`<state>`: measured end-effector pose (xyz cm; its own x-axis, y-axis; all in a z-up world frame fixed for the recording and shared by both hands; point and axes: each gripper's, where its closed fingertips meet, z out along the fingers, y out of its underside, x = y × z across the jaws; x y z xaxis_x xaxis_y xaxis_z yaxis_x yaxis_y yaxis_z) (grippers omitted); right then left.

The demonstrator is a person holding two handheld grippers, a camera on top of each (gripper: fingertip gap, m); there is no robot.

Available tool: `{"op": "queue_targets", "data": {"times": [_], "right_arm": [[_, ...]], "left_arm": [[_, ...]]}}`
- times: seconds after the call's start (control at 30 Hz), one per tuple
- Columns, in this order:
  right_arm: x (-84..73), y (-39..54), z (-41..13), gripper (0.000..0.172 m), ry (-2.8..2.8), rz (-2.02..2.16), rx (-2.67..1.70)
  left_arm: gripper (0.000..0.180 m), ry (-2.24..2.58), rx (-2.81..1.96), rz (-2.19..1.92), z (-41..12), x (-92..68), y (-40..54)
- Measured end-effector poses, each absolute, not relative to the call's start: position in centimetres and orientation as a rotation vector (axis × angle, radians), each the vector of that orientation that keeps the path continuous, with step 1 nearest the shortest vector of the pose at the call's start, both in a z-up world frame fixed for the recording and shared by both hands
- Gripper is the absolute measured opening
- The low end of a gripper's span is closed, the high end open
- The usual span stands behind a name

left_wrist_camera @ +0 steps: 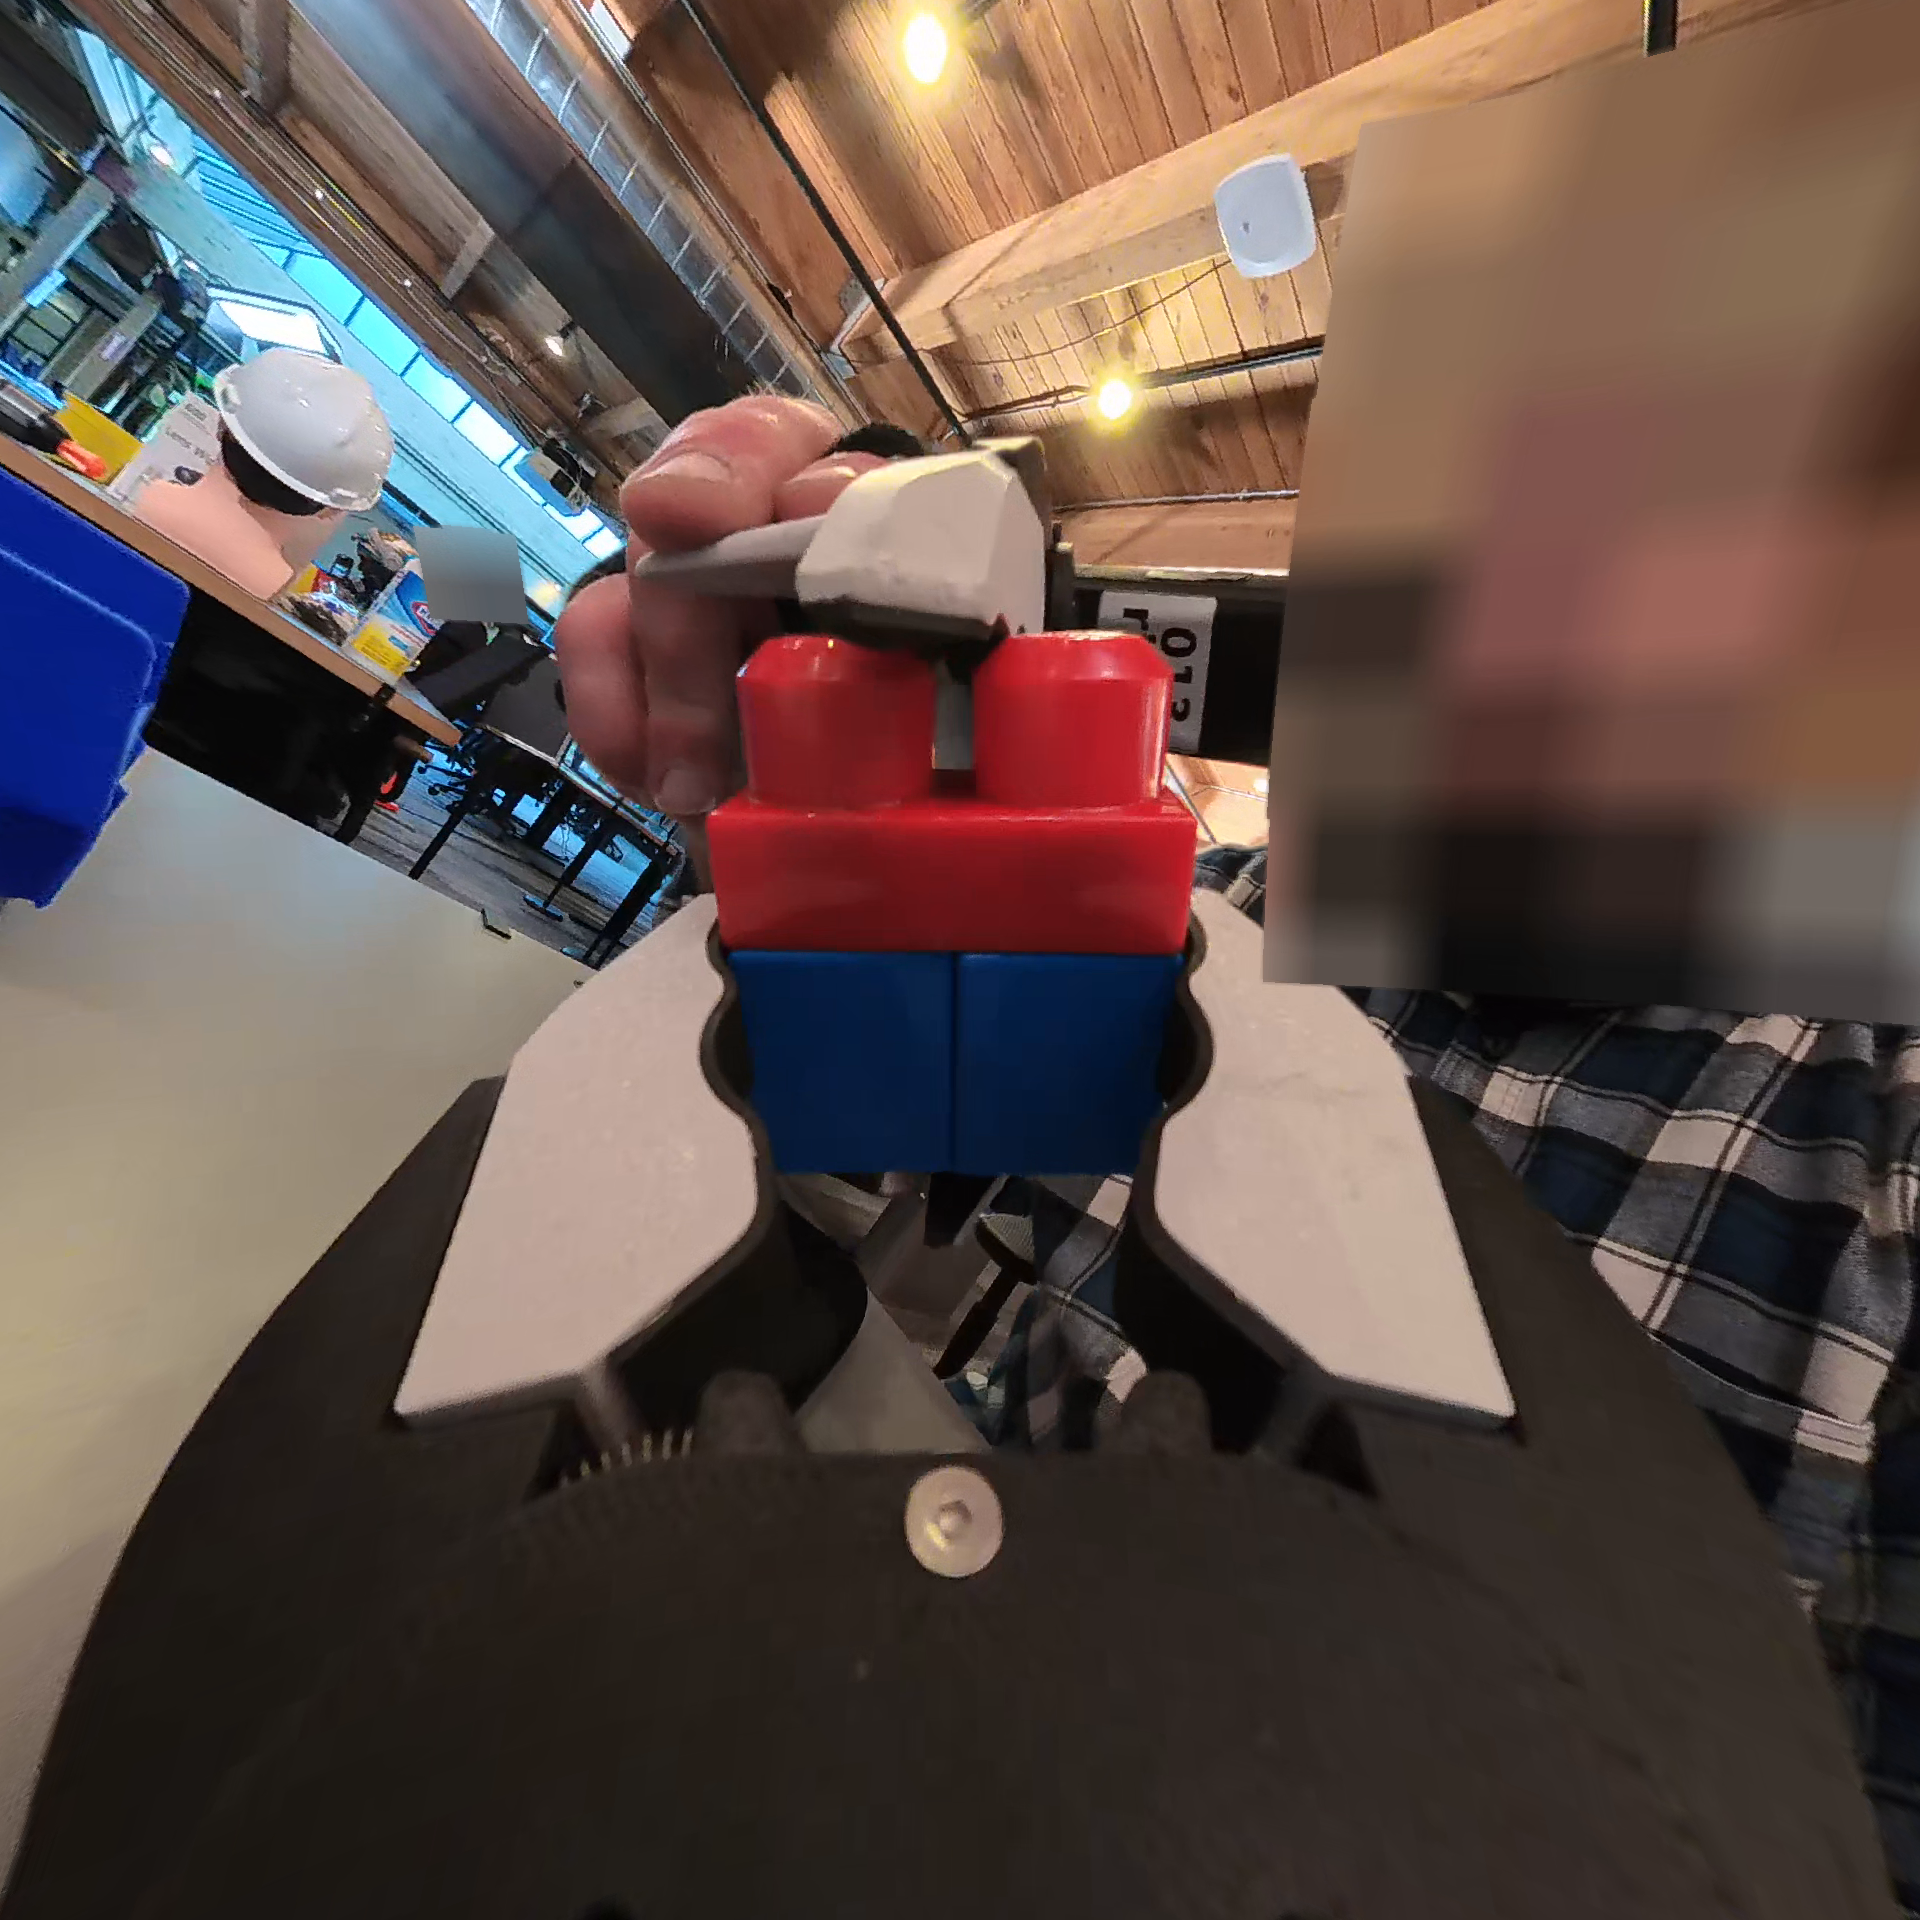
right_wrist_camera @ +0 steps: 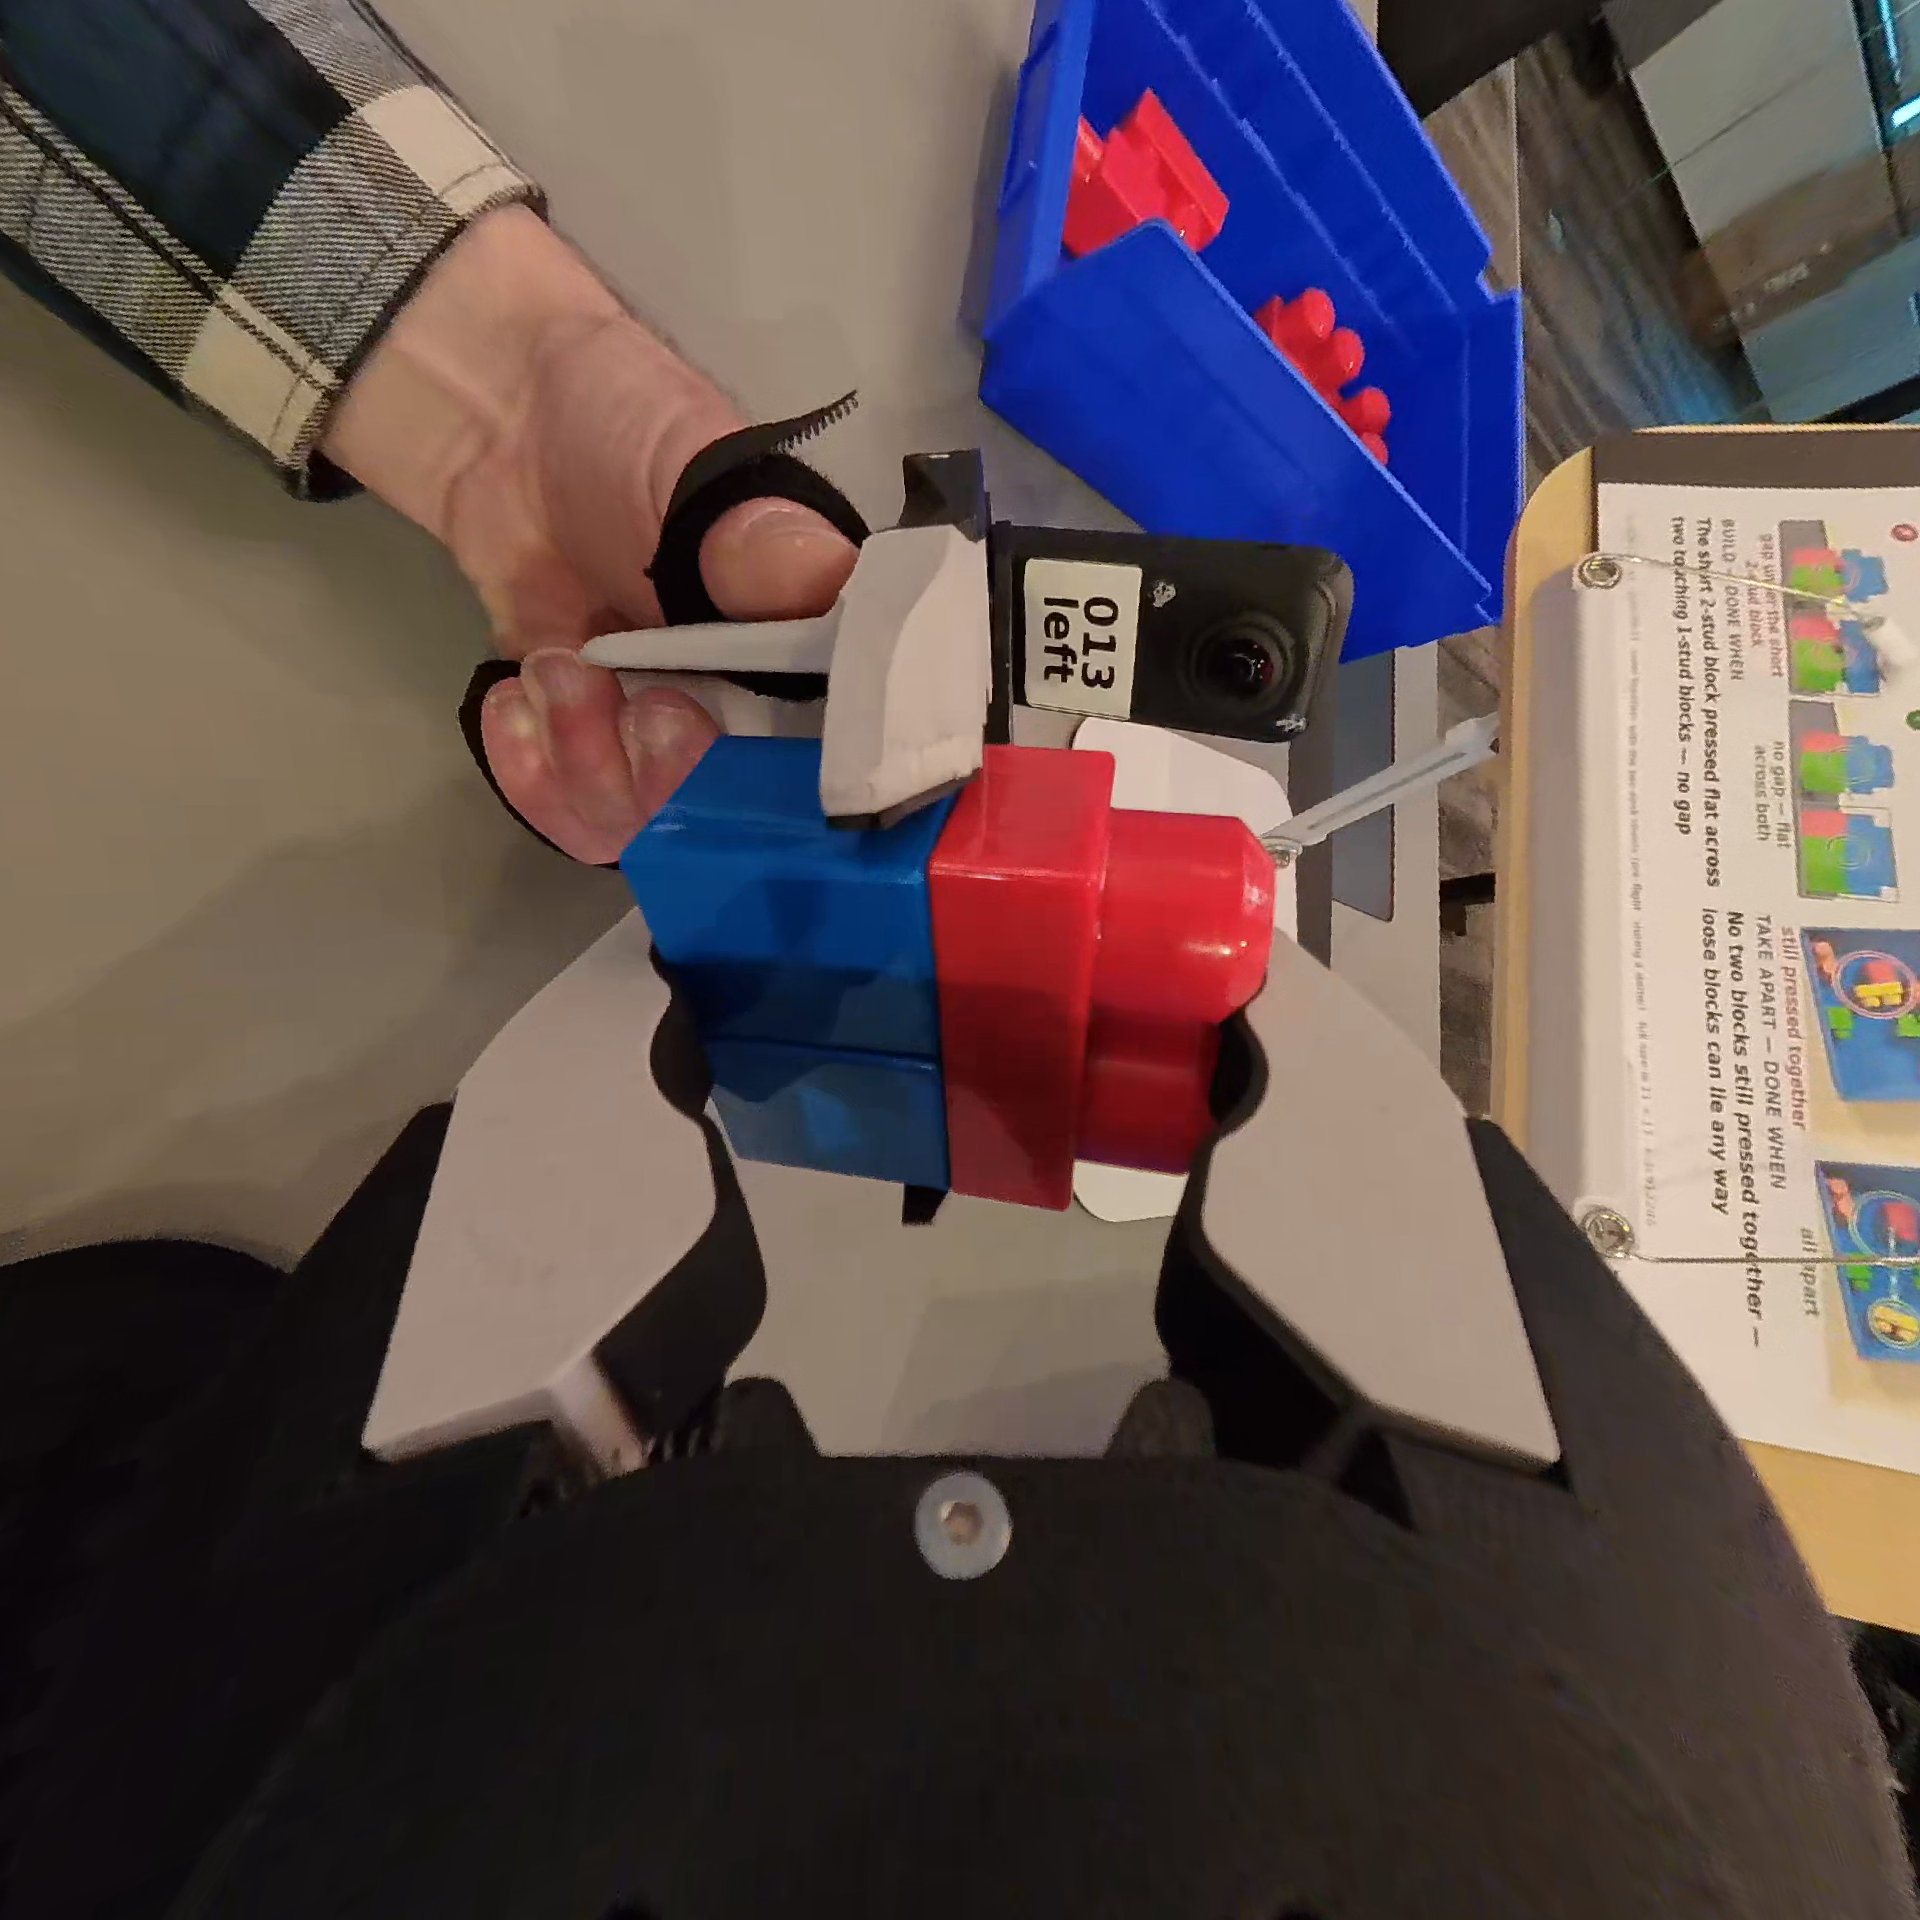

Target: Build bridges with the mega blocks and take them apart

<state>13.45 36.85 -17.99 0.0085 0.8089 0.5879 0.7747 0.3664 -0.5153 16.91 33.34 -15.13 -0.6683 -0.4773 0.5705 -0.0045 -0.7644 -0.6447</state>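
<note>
While the left claw (left_wrist_camera: 954, 1039) stands at medium width, its 2 pads press the outer sides of 2 blue blocks (left_wrist_camera: 951, 1060) sitting side by side, with a red 2-stud block (left_wrist_camera: 951, 873) pressed across their tops. The right claw (right_wrist_camera: 956, 1039) is spread wider around the same stack lengthwise: 1 finger lies against the bases of the blue blocks at 9 o'clock, the other against the red stud tops at 3 o'clock. The stack is held clear of the table (right_wrist_camera: 156, 831).

Only the left wrist view shows the blue blocks as 2 pieces meeting along a straight seam, and the right claw's finger resting across both studs at 12 o'clock, a hand (left_wrist_camera: 644, 644) behind it. Only the right wrist view shows the left claw's finger on the blue side at 12 o'clock, a camera on that tool, and a plaid sleeve (right_wrist_camera: 208, 208) at 10 o'clock.

A pale tabletop carries a blue bin (right_wrist_camera: 1195, 416) with red blocks (right_wrist_camera: 1143, 197) at 1 o'clock and a printed instruction sheet (right_wrist_camera: 1714, 935) on a wooden board at 3 o'clock. Overhead runs a wooden plank ceiling (left_wrist_camera: 1039, 156) with round lamps; a white hard hat (left_wrist_camera: 307, 421) sits on a bench at 10 o'clock.
</note>
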Motion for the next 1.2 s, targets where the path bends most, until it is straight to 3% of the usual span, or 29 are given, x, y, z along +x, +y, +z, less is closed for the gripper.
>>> {"op": "queue_targets", "data": {"times": [0.6,1.2], "right_arm": [[13.2,37.4,-16.5,0.097,-1.622,0.044,-1.416],[11.4,34.4,-12.0,0.095,-1.588,-0.073,-1.183]], "left_arm": [[0.081,0.92,-1.158,-2.295,-14.5,16.7,33.8],[0.076,0.951,-0.944,-2.417,-10.1,15.1,31.0]]}}
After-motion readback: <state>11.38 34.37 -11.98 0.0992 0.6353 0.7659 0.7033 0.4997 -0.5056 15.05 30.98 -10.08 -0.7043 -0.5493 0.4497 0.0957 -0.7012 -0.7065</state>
